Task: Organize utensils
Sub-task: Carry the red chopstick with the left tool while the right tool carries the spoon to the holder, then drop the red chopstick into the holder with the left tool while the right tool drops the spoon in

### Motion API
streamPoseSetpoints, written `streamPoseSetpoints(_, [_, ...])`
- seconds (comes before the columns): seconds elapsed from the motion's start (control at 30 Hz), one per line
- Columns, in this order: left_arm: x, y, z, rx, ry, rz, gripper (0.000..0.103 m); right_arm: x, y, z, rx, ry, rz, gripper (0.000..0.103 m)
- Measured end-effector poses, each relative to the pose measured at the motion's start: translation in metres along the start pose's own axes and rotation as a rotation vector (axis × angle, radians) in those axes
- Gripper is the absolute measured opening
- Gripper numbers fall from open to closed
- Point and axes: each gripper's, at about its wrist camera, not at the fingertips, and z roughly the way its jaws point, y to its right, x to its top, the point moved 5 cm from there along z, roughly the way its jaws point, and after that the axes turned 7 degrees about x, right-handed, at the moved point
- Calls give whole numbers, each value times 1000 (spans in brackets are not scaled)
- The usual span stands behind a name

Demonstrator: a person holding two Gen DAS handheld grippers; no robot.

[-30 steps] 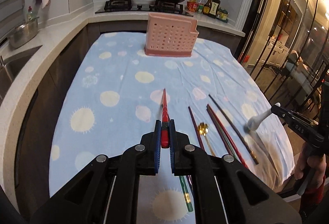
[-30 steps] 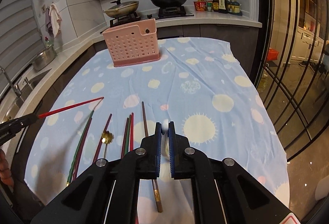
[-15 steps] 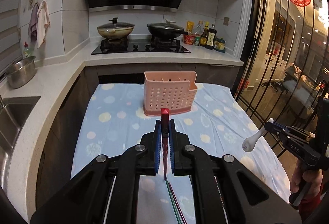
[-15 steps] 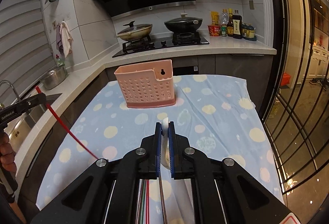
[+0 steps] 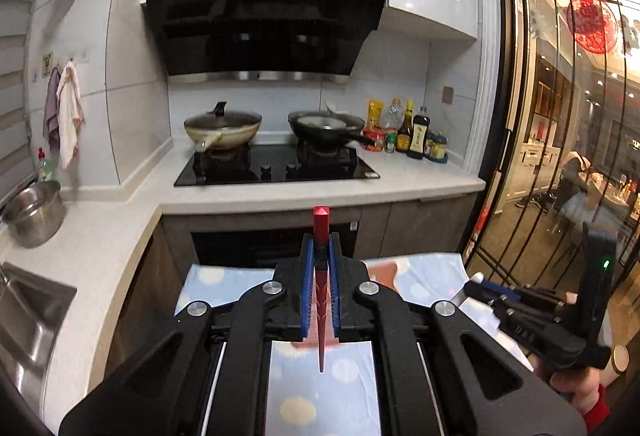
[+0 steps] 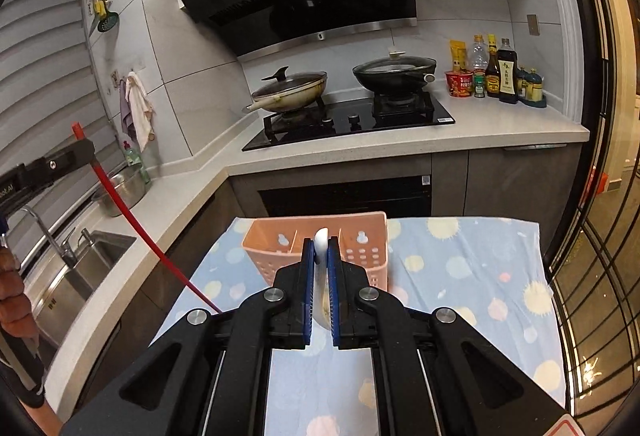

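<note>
My left gripper (image 5: 321,248) is shut on a red chopstick (image 5: 321,228), whose thick end stands up above the pads while its thin tip hangs down over the cloth. My right gripper (image 6: 321,250) is shut on a white ceramic spoon (image 6: 321,238), handle end up. The pink perforated utensil holder (image 6: 360,240) stands on the spotted blue cloth (image 6: 460,268) just beyond the right gripper. In the left wrist view only slivers of the holder (image 5: 382,268) show behind the fingers. The left gripper (image 6: 86,152) with its red chopstick (image 6: 132,220) shows at the left of the right wrist view. The right gripper (image 5: 478,284) shows at the lower right of the left wrist view.
Behind the table a counter carries a black hob (image 5: 276,164) with two pans and a row of sauce bottles (image 6: 500,76). A sink (image 6: 80,268) and a steel pot (image 5: 34,212) lie to the left. A glass partition (image 6: 600,196) closes the right side.
Both grippers rose from the tabletop and moved toward the pink holder, carrying the chopstick and the spoon. The loose utensils on the cloth dropped out of view.
</note>
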Motion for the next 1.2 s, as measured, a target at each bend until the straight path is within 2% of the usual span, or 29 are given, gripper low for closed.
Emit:
streamPoseSetpoints(0.13, [31,-1,30,7,18,0,7,27,3,32,-10,7,0,6])
streamPoseSetpoints(0.3, [43,-2,73,14,-10,-9,7,40,17,70,-28,-14,12,6])
streamPoseSetpoints(0.5, [26,-7,119,34,-79,-27,7,26,36,110,-53,-76,26,6])
streamPoseSetpoints(0.7, [-5,-13,144,54,-154,-50,8,1,52,133,-88,-132,24,8])
streamPoseSetpoints(0.73, [-10,-15,144,64,-157,-56,9,0,52,132,-89,-124,20,10])
streamPoseSetpoints(0.8, [-18,-19,143,88,-152,-58,21,-1,50,125,-109,-108,3,19])
streamPoseSetpoints(0.83, [-22,-21,140,97,-153,-62,32,0,48,119,-113,-95,-7,21])
streamPoseSetpoints(0.87, [-25,-24,134,106,-148,-67,38,0,46,111,-118,-81,-13,24])
streamPoseSetpoints(1.0, [-41,-28,99,121,-131,-46,42,-5,38,67,-111,-36,-18,28])
streamPoseSetpoints(1.03, [-47,-29,89,120,-124,-40,48,-9,36,55,-109,-28,-19,30])
streamPoseSetpoints(1.07, [-54,-30,76,123,-118,-36,55,-15,34,42,-107,-24,-21,32])
streamPoseSetpoints(1.2, [-92,-29,29,131,-125,-2,60,-55,24,-10,-111,-44,-39,36])
